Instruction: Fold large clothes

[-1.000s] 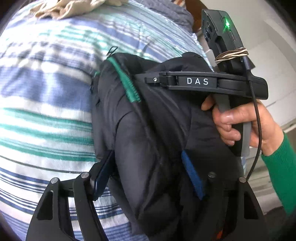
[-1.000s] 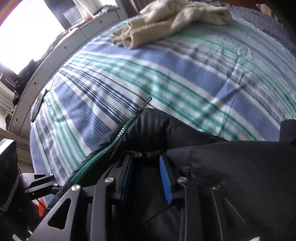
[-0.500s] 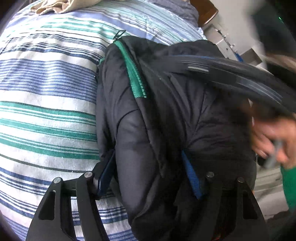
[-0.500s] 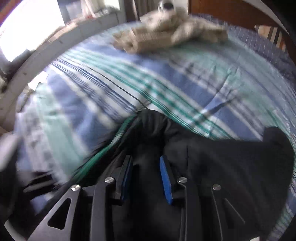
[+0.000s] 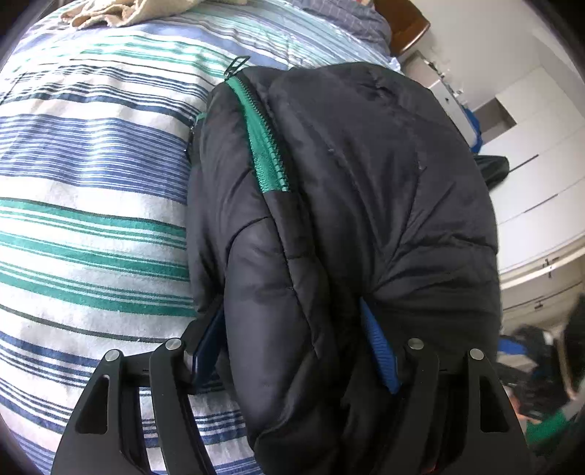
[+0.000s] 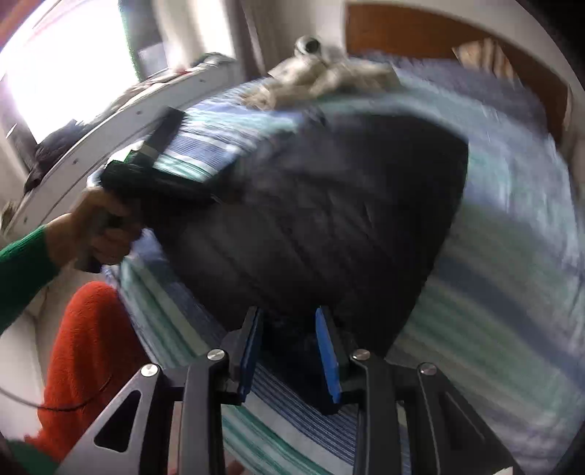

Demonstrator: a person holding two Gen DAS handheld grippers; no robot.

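A black puffer jacket (image 5: 358, 204) with a green zipper (image 5: 263, 142) lies folded into a thick bundle on the striped bed cover (image 5: 91, 226). My left gripper (image 5: 292, 347) is shut on a thick fold of the jacket, its blue pads (image 5: 378, 350) pressed into the padding. In the right wrist view the jacket (image 6: 329, 219) is a dark blurred mound, and my right gripper (image 6: 289, 347) stands at its near edge with the jaws parted and only dark cloth between them; grip unclear. The left gripper's body (image 6: 146, 171) shows at the jacket's left side.
A beige garment (image 5: 109, 14) lies at the far end of the bed; it also shows in the right wrist view (image 6: 329, 80). A wooden headboard (image 6: 438, 33) stands behind. White wardrobes (image 5: 541, 164) are to the right. The person's red trouser leg (image 6: 87, 347) is by the bed edge.
My right gripper has left the top of the jacket, swung away and now sits at its near edge. The left gripper keeps its hold; the jacket bundle has settled flatter.
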